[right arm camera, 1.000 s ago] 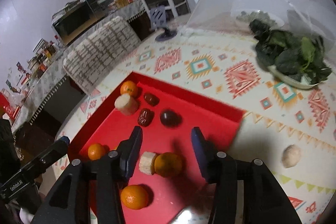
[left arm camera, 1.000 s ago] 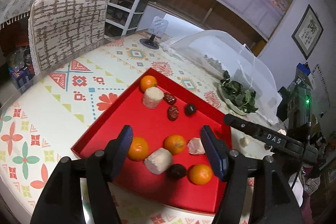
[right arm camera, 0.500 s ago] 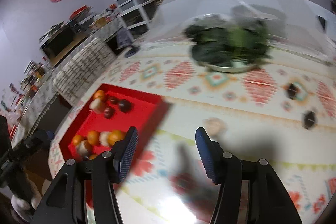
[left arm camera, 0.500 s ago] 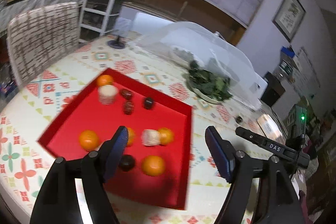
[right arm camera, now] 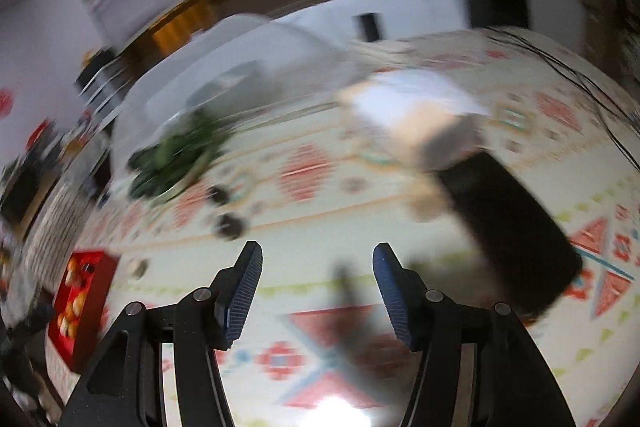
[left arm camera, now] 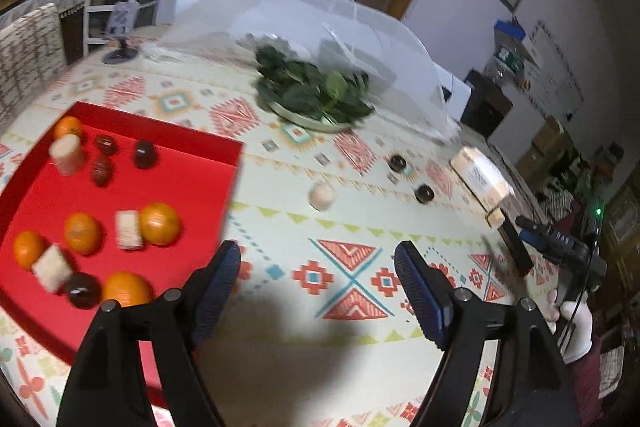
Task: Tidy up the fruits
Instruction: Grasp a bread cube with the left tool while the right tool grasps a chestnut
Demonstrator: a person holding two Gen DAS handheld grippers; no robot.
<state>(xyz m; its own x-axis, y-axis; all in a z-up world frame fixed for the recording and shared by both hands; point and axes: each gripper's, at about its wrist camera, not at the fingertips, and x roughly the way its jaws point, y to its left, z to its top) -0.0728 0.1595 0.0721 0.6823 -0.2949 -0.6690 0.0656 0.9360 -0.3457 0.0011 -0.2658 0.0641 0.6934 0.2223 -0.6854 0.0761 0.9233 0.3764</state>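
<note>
Red tray sat at the left of the patterned tablecloth, holding five oranges, pale banana chunks, two red dates and two dark round fruits. Left gripper hovered over bare cloth just right of the tray's near right corner, jaws spread wide, nothing between them. On the cloth outside the tray lay a pale banana chunk, and farther right two dark round fruits, apart from each other. A plate of leafy greens stood at the far side under the edge of a clear mesh food cover. A cream box and a black flat object lay at the right. Right gripper, seen in the heavily blurred right wrist view, also had jaws wide apart and empty, over the cloth near the black flat object; the tray appeared small at far left, and two dark fruits ahead.
</note>
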